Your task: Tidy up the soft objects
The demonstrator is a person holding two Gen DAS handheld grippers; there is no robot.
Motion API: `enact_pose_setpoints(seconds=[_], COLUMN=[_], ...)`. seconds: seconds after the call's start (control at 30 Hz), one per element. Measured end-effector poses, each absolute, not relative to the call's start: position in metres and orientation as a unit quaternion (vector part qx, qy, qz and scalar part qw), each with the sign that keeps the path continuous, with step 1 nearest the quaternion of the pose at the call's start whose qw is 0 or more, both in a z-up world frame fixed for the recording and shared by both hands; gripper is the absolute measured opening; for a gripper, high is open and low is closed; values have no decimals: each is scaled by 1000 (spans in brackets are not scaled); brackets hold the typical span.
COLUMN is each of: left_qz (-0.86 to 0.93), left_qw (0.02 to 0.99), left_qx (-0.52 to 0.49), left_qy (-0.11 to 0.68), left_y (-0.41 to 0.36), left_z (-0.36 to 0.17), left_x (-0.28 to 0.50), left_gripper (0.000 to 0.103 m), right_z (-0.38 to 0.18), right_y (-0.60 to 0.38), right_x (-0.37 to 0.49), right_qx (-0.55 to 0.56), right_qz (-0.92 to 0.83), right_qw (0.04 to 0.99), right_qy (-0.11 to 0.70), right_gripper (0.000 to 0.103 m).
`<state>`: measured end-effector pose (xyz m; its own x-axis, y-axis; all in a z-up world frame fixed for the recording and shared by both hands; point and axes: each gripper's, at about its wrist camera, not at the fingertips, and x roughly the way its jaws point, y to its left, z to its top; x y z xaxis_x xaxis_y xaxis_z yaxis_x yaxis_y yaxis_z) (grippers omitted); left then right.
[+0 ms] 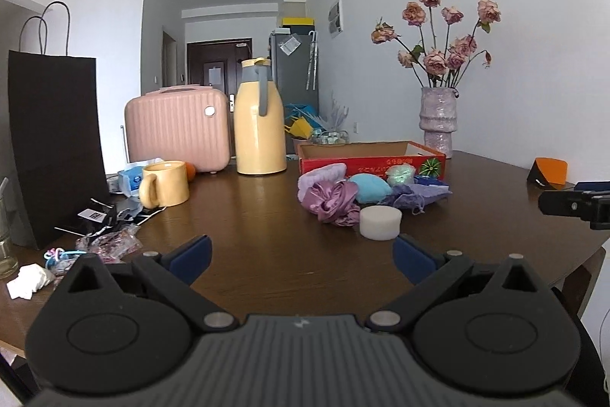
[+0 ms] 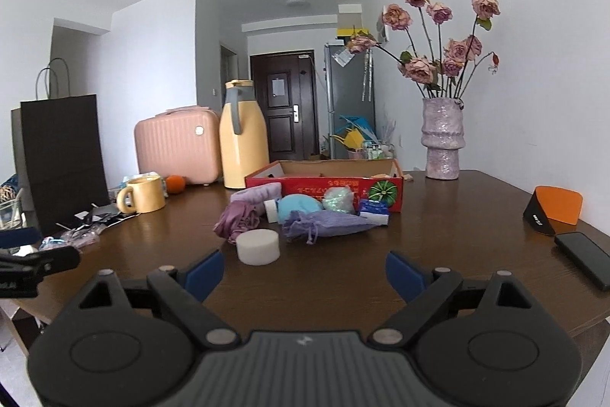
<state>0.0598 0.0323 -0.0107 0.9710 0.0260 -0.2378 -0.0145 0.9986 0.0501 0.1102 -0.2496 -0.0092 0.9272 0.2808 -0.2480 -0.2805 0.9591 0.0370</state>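
Observation:
A pile of soft things lies mid-table before a red cardboard box (image 1: pixel 371 161) (image 2: pixel 324 182): a white round sponge (image 1: pixel 380 222) (image 2: pixel 257 246), a purple satin scrunchie (image 1: pixel 331 201) (image 2: pixel 237 218), a lilac headband (image 1: pixel 322 174) (image 2: pixel 256 194), a blue puff (image 1: pixel 370 189) (image 2: pixel 299 208), a lilac drawstring pouch (image 1: pixel 415 198) (image 2: pixel 324 224) and a green glittery ball (image 1: pixel 400 174) (image 2: pixel 338 198). My left gripper (image 1: pixel 303 260) is open and empty, short of the sponge. My right gripper (image 2: pixel 305 273) is open and empty, near the table's front.
On the brown table (image 1: pixel 267 216) stand a yellow thermos (image 1: pixel 260 124) (image 2: pixel 243 143), a pink case (image 1: pixel 177 128), a yellow mug (image 1: pixel 164 184), a black paper bag (image 1: pixel 53 147) and a flower vase (image 1: pixel 438 117) (image 2: pixel 442 140). A phone (image 2: pixel 583 260) and an orange-black object (image 2: pixel 554 210) lie right.

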Motion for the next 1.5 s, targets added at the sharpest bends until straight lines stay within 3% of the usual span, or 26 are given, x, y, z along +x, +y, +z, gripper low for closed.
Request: enact_pose_setpoints(seconds=[0.5, 0.93, 0.97, 1.03, 1.1, 1.17, 1.3, 1.5], left_qz=[-8, 46, 54, 65, 75, 79, 66, 10], left_qw=[983, 976, 974, 972, 969, 968, 966, 972], left_qx=[-7, -35, -38, -41, -37, -37, -58, -67], left_qy=[182, 210, 215, 220, 230, 235, 243, 226], left_y=[37, 87, 91, 95, 93, 89, 71, 25], left_z=[-20, 10, 12, 13, 11, 11, 12, 25], left_x=[137, 303, 311, 324, 333, 340, 346, 327], left_gripper=[103, 96, 96, 96, 95, 95, 94, 94], right_z=[-21, -23, -25, -32, -40, -42, -21, 8], right_y=[-246, -144, -133, -115, -110, -115, -132, -232], right_x=[176, 333, 347, 373, 400, 413, 394, 348], right_qx=[23, 15, 9, -11, 5, 33, 1, 1], right_qz=[134, 259, 265, 266, 285, 313, 353, 404], right_qw=[976, 941, 939, 935, 917, 901, 902, 887], right_qy=[172, 216, 219, 235, 280, 298, 248, 225], right_gripper=[90, 88, 85, 68, 11, 10, 9, 9])
